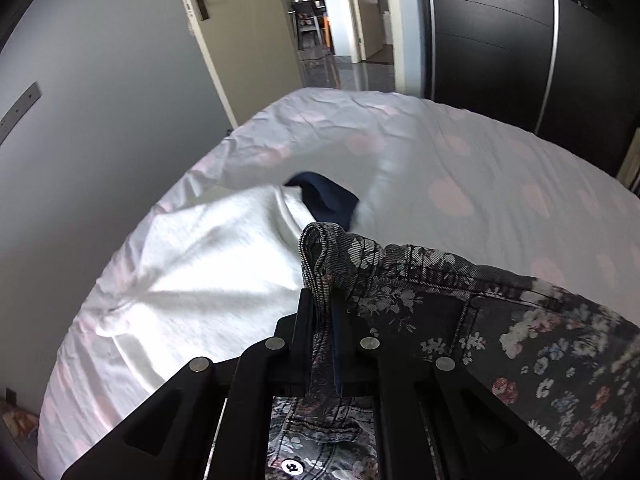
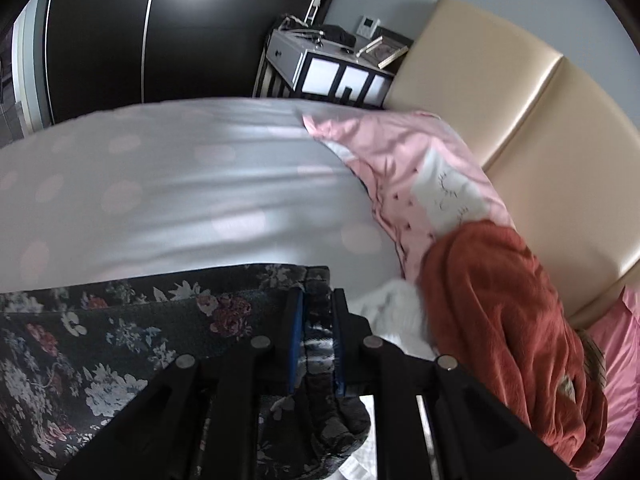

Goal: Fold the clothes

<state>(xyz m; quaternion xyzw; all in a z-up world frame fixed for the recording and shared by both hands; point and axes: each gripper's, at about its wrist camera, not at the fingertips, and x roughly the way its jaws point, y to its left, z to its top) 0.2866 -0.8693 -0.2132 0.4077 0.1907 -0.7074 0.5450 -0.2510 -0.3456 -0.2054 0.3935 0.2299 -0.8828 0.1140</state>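
I have my left gripper (image 1: 322, 320) clamped on one end of the floral jeans (image 1: 500, 320), low in the middle of its frame, the denim edge standing up between the pads. My right gripper (image 2: 316, 332) is pinched shut on the other end, low centre in its view, with the cloth spreading to the lower left. The jeans hang stretched between my grippers over the spotted bedcover (image 1: 460, 152).

The thick seam could slip out of one pinch if I pull the ends apart too hard, and the span would sag crooked. Lowering carelessly might land it on the white garment (image 1: 208, 256) at centre left or the rust-red garment (image 2: 500, 300) at right.
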